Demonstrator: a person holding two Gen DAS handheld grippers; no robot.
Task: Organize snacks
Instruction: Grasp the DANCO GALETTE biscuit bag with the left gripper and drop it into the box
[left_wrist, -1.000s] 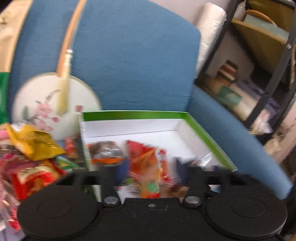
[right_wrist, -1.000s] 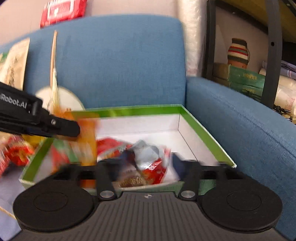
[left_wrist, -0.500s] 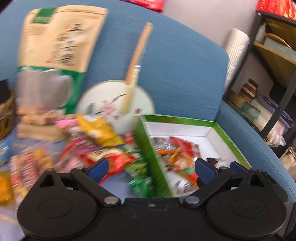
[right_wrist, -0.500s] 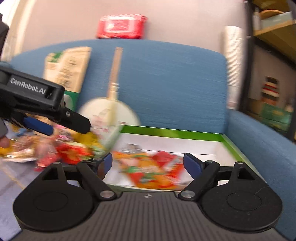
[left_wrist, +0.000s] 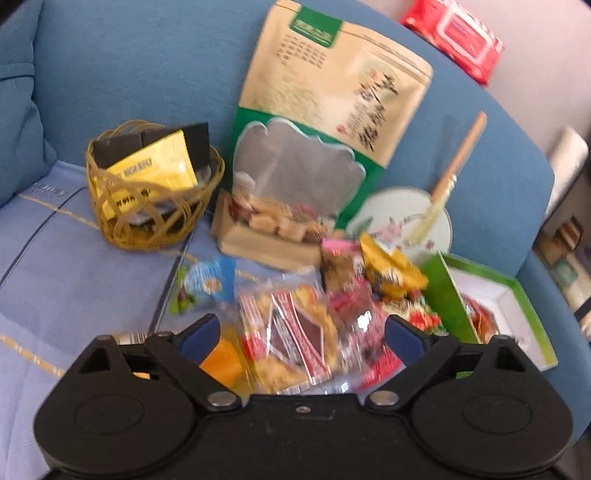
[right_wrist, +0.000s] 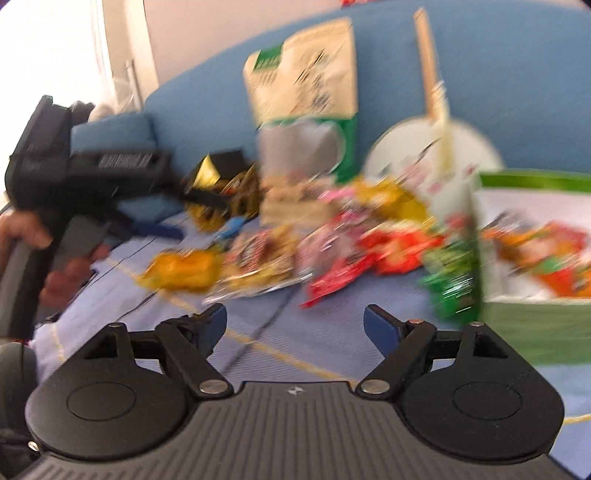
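The left claw (left_wrist: 299, 334) stood released, its blue-tipped fingers spread wide with nothing between them, poised just above the heap of loose snack packets (left_wrist: 332, 306) on the sofa seat (left_wrist: 74, 280). A clear packet with red labels (left_wrist: 295, 339) lay directly ahead of it and slightly below, framed by the two fingers, its long axis running roughly away from the claw and tilted a little to the right. The green-rimmed box (left_wrist: 517, 295), already holding several packets, sat to the right of the heap, touching or nearly touching its edge.

The right claw (right_wrist: 295, 325) was also released and empty, held back over bare seat cloth, with the heap farther ahead of it and the box (right_wrist: 535, 314) off to its right. In its blurred view the left device (right_wrist: 74, 184) showed at the left edge, gripped by a hand (right_wrist: 22, 229) and reaching in toward the packets.

The left claw looked the nearer of the two to the heap, so the next pick probably belonged to it, calling for a short drop onto the clear packet.
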